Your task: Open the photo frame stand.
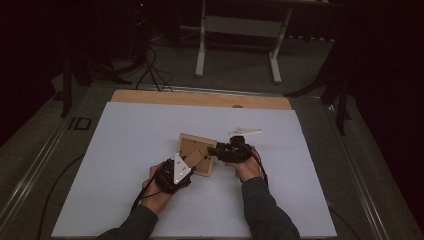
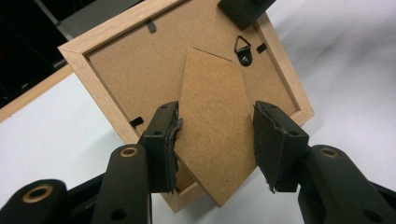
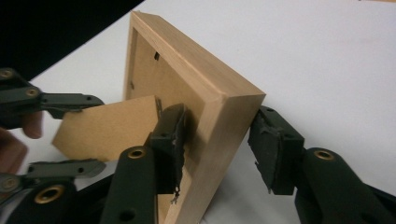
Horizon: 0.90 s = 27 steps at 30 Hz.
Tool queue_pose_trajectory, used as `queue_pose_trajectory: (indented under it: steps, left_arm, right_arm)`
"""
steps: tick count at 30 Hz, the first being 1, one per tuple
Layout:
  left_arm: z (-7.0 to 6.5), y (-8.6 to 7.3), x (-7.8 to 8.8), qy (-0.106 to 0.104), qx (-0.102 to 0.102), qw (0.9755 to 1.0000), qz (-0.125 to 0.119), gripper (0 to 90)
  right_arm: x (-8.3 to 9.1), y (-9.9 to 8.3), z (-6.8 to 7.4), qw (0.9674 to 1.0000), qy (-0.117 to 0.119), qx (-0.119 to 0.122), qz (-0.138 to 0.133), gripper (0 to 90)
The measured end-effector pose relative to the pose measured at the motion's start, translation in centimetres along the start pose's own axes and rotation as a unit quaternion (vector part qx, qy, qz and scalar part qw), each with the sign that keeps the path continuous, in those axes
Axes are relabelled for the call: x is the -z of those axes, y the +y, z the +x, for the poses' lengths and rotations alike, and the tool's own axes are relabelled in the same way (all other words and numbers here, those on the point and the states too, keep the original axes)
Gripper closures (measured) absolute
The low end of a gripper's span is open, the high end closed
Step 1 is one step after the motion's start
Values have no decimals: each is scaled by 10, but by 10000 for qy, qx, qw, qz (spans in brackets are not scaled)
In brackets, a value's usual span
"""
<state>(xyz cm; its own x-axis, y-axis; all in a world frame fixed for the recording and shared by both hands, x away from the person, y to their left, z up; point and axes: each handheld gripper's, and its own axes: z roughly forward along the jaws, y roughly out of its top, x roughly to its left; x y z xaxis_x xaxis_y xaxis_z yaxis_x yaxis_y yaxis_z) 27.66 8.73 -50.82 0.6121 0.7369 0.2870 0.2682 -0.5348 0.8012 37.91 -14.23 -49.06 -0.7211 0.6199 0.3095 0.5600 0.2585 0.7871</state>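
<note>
Both forearms reaching in from the near edge, left claw (image 1: pixel 186 162) jaws apart, right claw (image 1: pixel 216 150) jaws apart, tips facing each other closely

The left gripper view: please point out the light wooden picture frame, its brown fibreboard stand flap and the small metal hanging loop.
light wooden picture frame (image 2: pixel 88 70), left gripper view, on its left rail.
brown fibreboard stand flap (image 2: pixel 212 126), left gripper view, on the middle of the flap.
small metal hanging loop (image 2: pixel 243 47), left gripper view, on the triangular ring.

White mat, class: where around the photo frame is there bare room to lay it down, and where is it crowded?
Bare: the white mat left of the photo frame, and the strip between it and the wooden edge. Crowded: at the frame, where both tongs, left and right, meet.
</note>
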Motion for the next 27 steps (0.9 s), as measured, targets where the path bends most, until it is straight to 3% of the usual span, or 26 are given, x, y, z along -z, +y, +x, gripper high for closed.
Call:
queue_pose_trajectory:
  steps: [9, 10, 15, 21, 27]
  left_arm:
    - [-1, -2, -2, 17, -131, 9998, 112, 502]
    - [-1, -3, -3, -58, -91, 9998, 137, 492]
    - [6, -5, -3, -326, 205, 9990, 206, 475]
    - [12, -5, -2, -566, 620, 9964, 132, 476]
    - [22, -7, -3, -1002, 1109, 9887, 138, 484]
  right_arm:
    - [3, 1, 2, 9999, 80, 91, -7, 586]
    - [4, 1, 2, 9999, 92, 115, -12, 588]
    - [6, 0, 4, 9996, 109, 262, 12, 596]
    - [8, 1, 9, 9990, 44, 450, 22, 597]
    - [9, 1, 11, 9986, 21, 535, 34, 597]
